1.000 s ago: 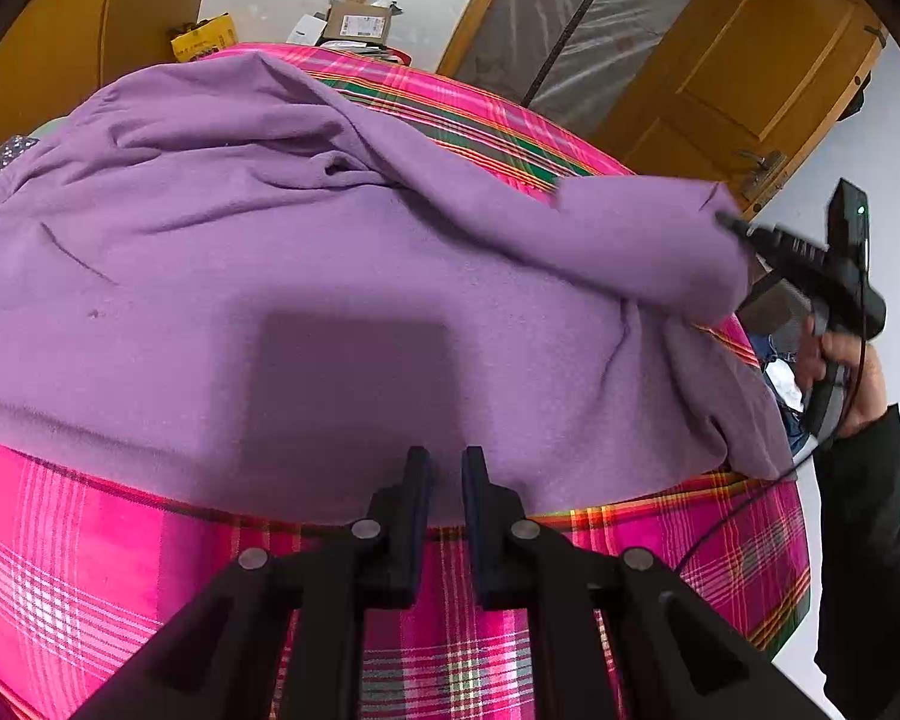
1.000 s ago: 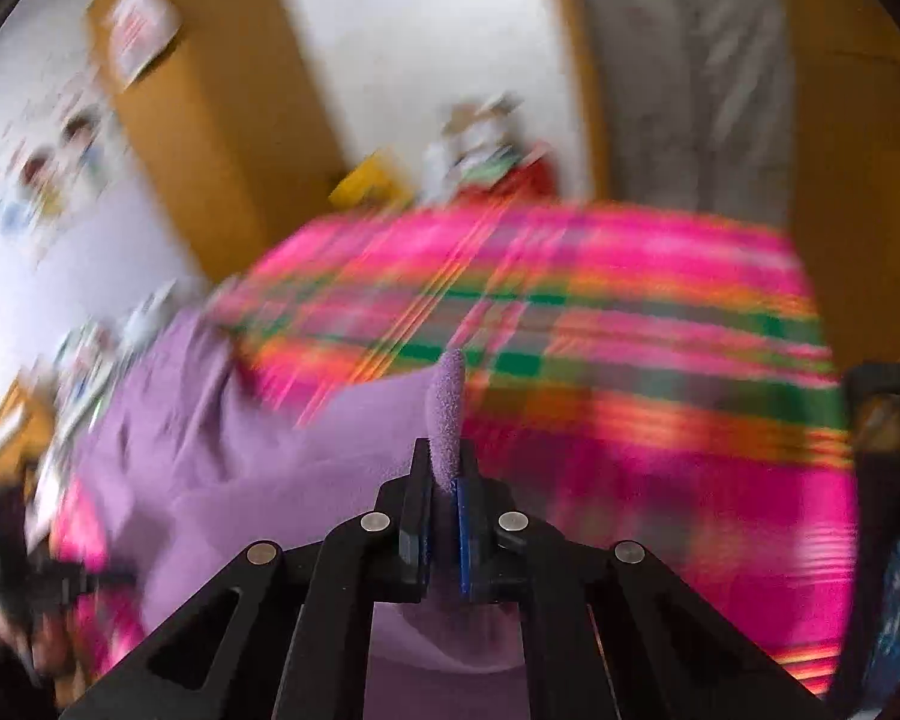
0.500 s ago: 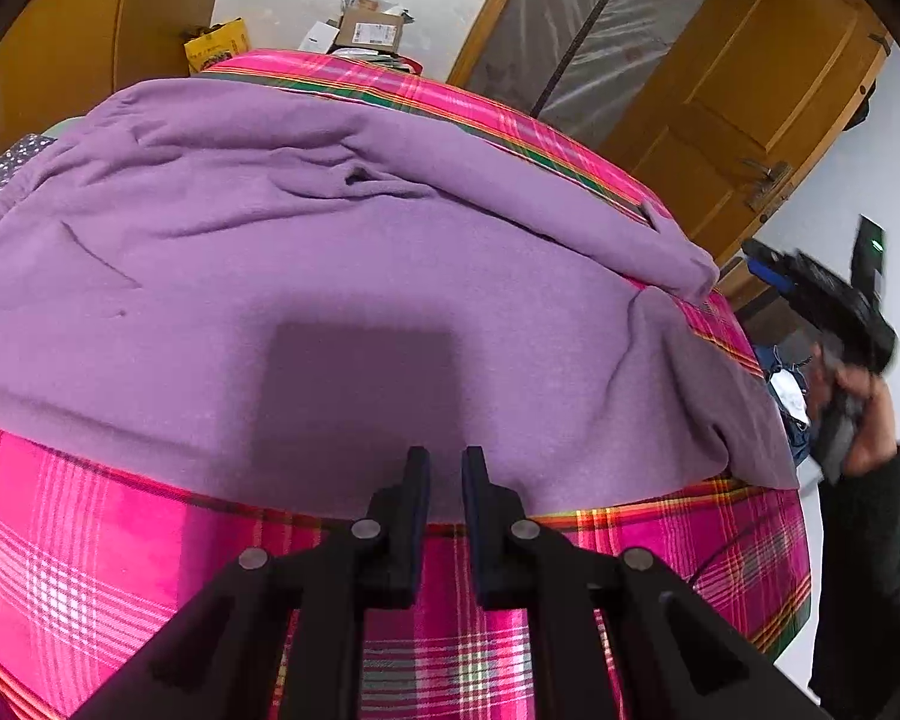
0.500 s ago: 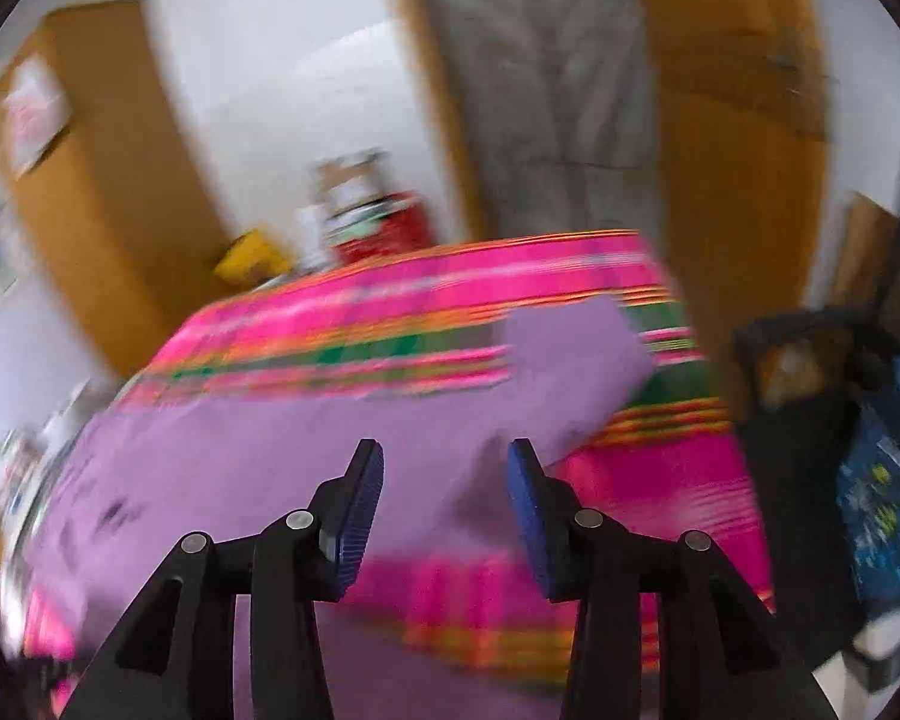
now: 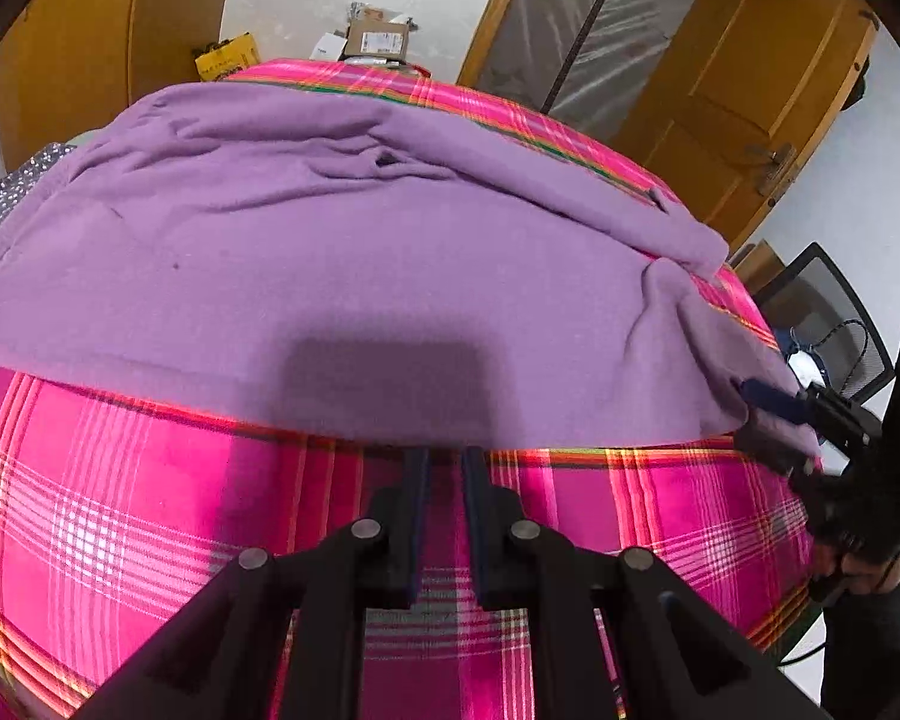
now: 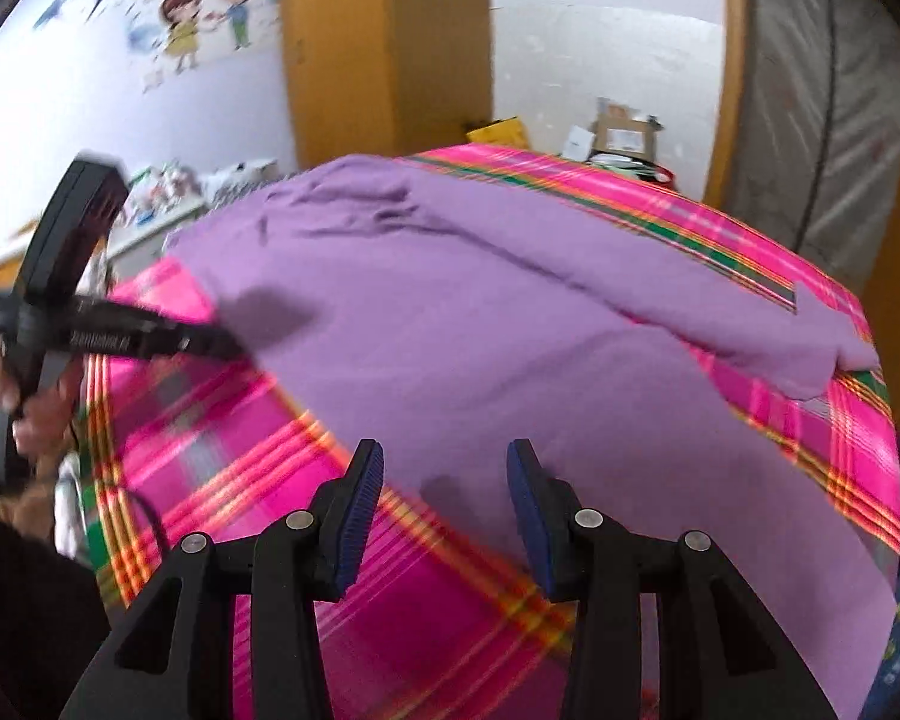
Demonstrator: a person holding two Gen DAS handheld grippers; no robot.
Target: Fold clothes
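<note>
A purple sweater (image 5: pixel 360 252) lies spread across the pink plaid bed cover (image 5: pixel 150 510). One sleeve (image 5: pixel 570 180) is laid along its far right side. My left gripper (image 5: pixel 446 462) points at the near hem, jaws a narrow gap apart, with only plaid cover showing between them. The right wrist view shows the sweater (image 6: pixel 510 330) from its right end, and the left gripper (image 6: pixel 228 348) tip at the hem. My right gripper (image 6: pixel 444 456) stands wide open astride the sweater's near right corner. In the left wrist view the right gripper (image 5: pixel 762 426) has that corner between its fingers, unpressed.
Cardboard boxes (image 5: pixel 378 39) sit past the bed's far end. A wooden door (image 5: pixel 750 90) and a mesh chair (image 5: pixel 822 300) stand to the right. A wooden wardrobe (image 6: pixel 390 48) and a cluttered shelf (image 6: pixel 168 192) are at the far left. A person's hand (image 6: pixel 24 420) holds the left gripper.
My right gripper let go of the sleeve, which now lies on the sweater's far side. It opened wide and swung down to the near right corner. The left gripper backed slightly off the hem.
</note>
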